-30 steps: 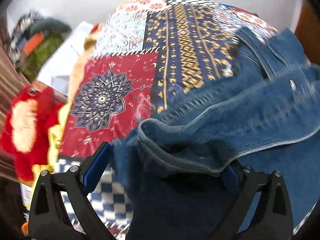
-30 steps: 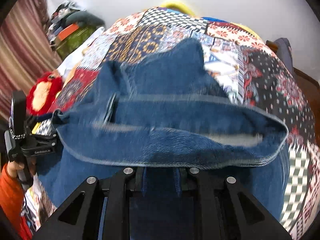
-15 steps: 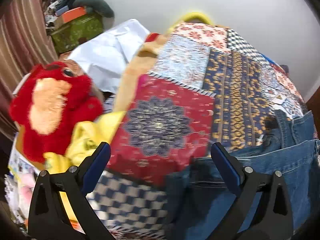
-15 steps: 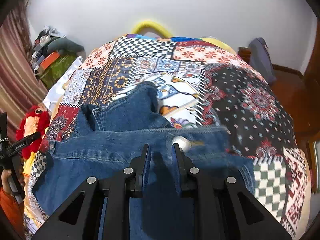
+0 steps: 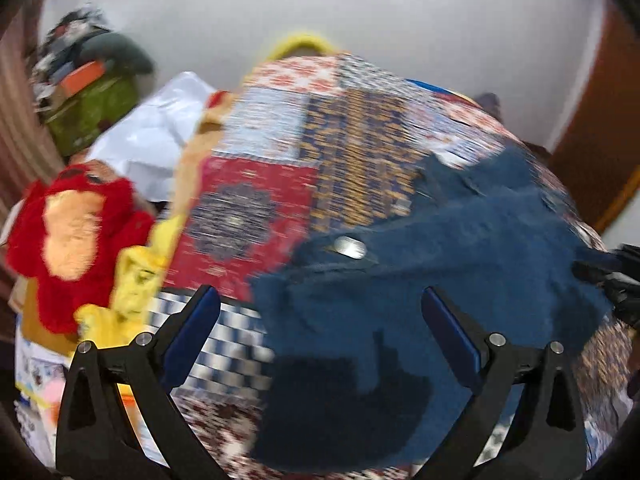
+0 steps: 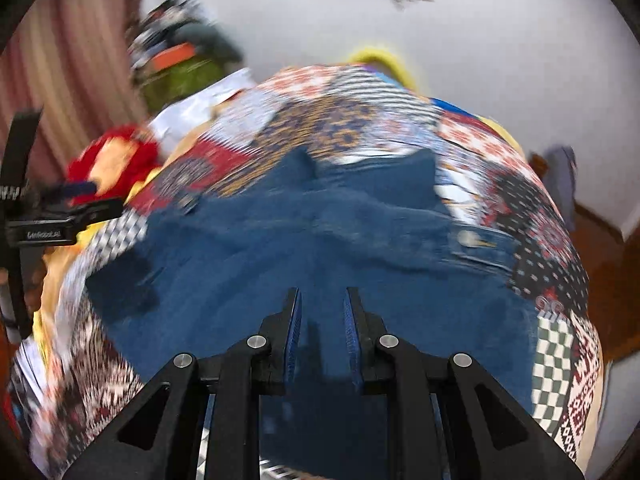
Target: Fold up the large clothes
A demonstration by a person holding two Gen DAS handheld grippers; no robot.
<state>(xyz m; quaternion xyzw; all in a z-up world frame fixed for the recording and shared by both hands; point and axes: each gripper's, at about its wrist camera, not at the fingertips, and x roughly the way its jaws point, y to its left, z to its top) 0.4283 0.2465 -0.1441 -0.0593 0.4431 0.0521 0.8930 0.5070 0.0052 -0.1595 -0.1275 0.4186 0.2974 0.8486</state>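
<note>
Lying flat on the quilt point(image 6: 552, 216), jeans point(image 6: 320, 256) spread beneath both empty jaws

Both views motion-blurred. Jeans point(image 6: 320, 248) near edge hidden behind right gripper point(image 6: 320, 320) fingers; folds unreadable. Bedspread point(image 5: 256, 208) patterns smeared. Clutter pile point(image 5: 88, 80) far left too blurred to identify. Right gripper cut off at left view's right edge.

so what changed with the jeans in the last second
Both claws let go: the left claw dropped its bunched denim and stands wide open, the right claw has parted slightly. The jeans went from held up to lying on the quilt. The red toy stayed put.
</note>
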